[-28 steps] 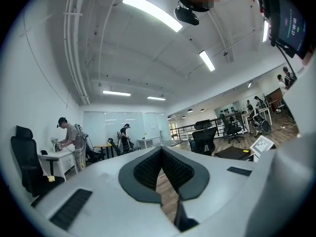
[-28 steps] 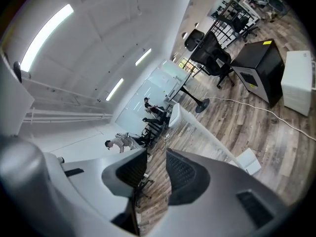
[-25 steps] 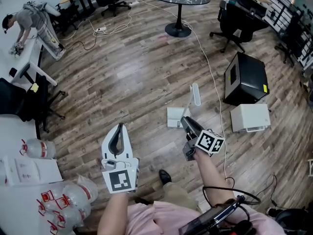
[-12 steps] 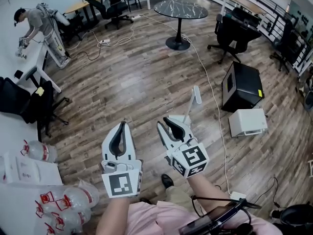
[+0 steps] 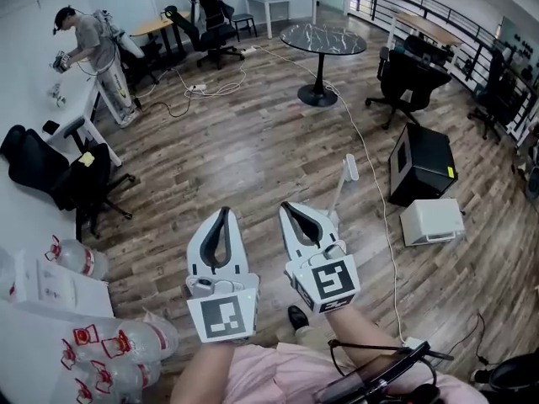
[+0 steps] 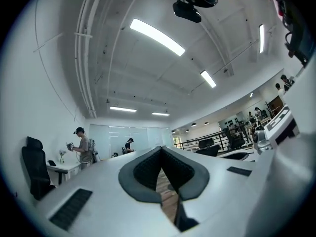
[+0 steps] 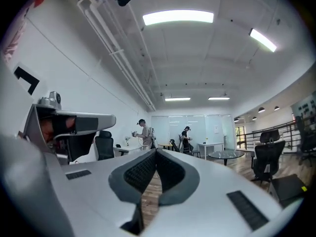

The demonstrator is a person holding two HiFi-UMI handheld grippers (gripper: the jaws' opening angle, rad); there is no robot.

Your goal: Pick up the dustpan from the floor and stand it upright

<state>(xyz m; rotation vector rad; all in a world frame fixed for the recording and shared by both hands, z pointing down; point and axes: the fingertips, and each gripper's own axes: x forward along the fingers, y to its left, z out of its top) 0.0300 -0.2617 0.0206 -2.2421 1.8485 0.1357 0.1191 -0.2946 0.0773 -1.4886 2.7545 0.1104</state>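
Above floor [image 5: 253, 141], right gripper [image 5: 286, 206] raised clear of dustpan [image 5: 348, 172], beside left gripper [image 5: 224, 212] (both fingers closed, empty).

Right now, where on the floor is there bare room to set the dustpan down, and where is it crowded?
The widest bare wood floor lies left of the dustpan, between the round table and the black chair. Crowded: right of the dustpan, where the white cable, black box and white box sit; also the bottles at lower left.

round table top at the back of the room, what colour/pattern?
The round table top is black with thin white marble-like veining. It shows best in the head view.
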